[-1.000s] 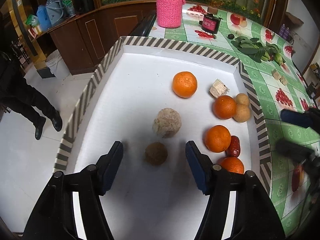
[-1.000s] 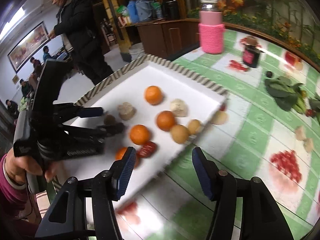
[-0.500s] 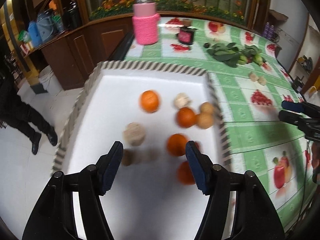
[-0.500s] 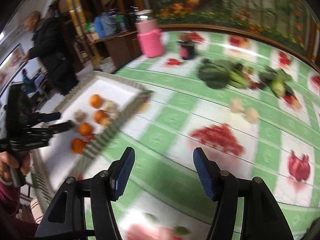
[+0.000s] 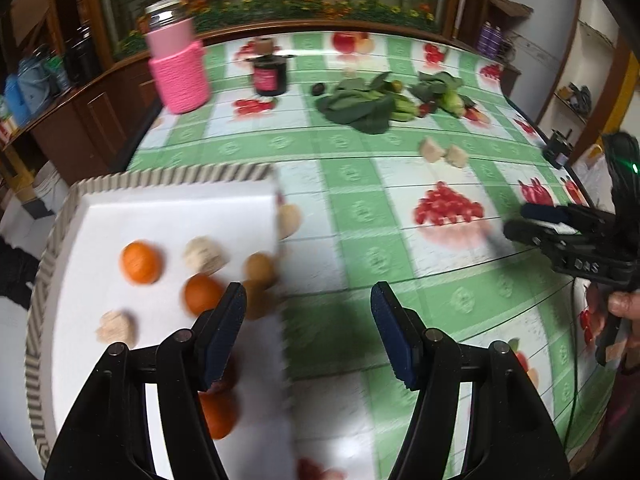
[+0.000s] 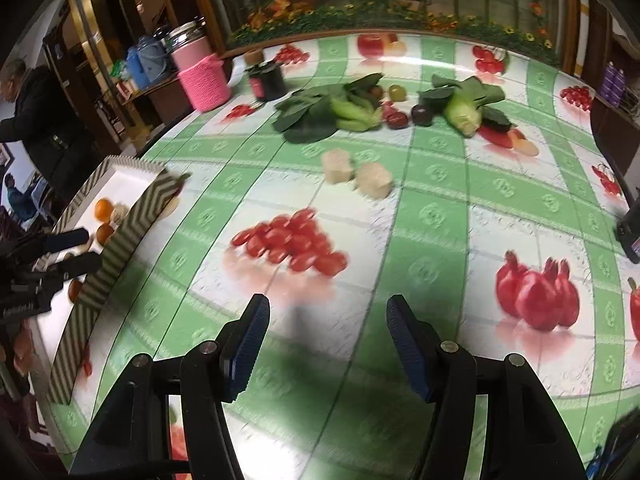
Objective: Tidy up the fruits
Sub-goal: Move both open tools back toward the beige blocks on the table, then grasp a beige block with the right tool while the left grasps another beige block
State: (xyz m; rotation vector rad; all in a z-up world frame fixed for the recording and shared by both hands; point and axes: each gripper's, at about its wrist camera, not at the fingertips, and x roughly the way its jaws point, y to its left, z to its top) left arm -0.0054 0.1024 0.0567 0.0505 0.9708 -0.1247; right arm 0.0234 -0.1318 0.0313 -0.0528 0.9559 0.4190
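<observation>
A white tray with a striped rim (image 5: 168, 178) lies at the left and holds several oranges (image 5: 141, 262), tan round fruits (image 5: 260, 266) and pale rough lumps (image 5: 204, 254). My left gripper (image 5: 308, 300) stands open and empty above the tray's right edge and the green fruit-print tablecloth. My right gripper (image 6: 326, 312) is open with nothing between its fingers, over the printed cloth well right of the tray (image 6: 132, 216). Small dark and red fruits (image 6: 422, 114) lie among leafy greens (image 6: 320, 116) at the far side. Two beige chunks (image 6: 338, 166) sit mid-table.
A jar in a pink knitted sleeve (image 5: 180, 68) and a small dark jar (image 5: 271, 74) stand at the back left. A corn-like vegetable (image 6: 462, 114) lies beside the greens. A person in dark clothes (image 6: 36, 120) stands beyond the tray. The table edge curves at the right.
Both views have swung right, away from the tray and over the tablecloth; the tray now sits at the left of each. Both grippers' jaws stay about as wide as before.
</observation>
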